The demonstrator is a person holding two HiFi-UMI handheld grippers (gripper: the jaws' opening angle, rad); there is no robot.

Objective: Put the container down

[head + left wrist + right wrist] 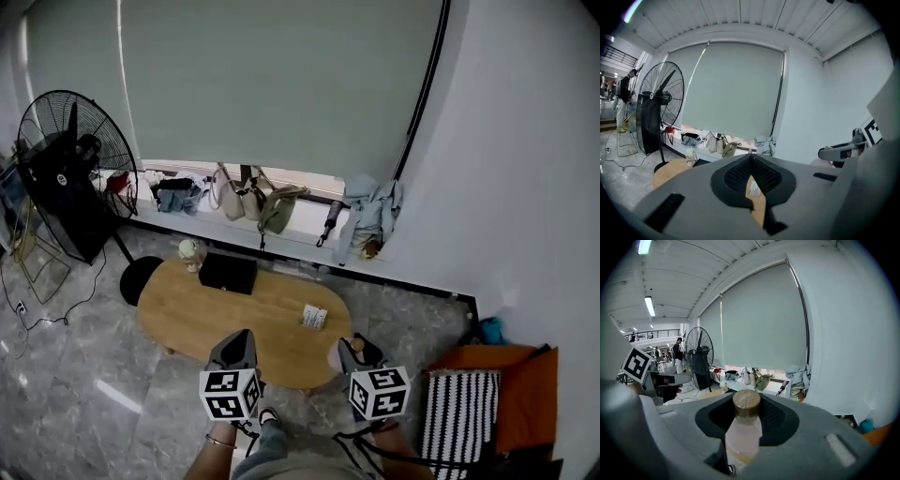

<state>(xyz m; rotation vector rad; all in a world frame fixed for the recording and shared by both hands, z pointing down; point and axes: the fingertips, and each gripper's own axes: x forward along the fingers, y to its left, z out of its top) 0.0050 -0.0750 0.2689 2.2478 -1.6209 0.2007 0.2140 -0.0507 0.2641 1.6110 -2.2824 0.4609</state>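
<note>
The container (743, 432) is a clear, pale bottle with a round wooden lid (746, 403). My right gripper (746, 399) is shut on its body and holds it upright. In the head view the right gripper (354, 349) hangs over the near right edge of the oval wooden table (234, 309), with the container (335, 356) showing pale at its left side. My left gripper (242, 339) is over the table's near edge, shut and holding nothing. In the left gripper view its tips (751, 158) meet, and only a thin wedge of table shows below them.
On the table are a black box (228, 273), a small jar (191, 251) at the far left and a white packet (314, 316). A large standing fan (70, 159) is at the left. Bags line the window ledge (262, 202). A striped cushion (459, 412) lies at the right.
</note>
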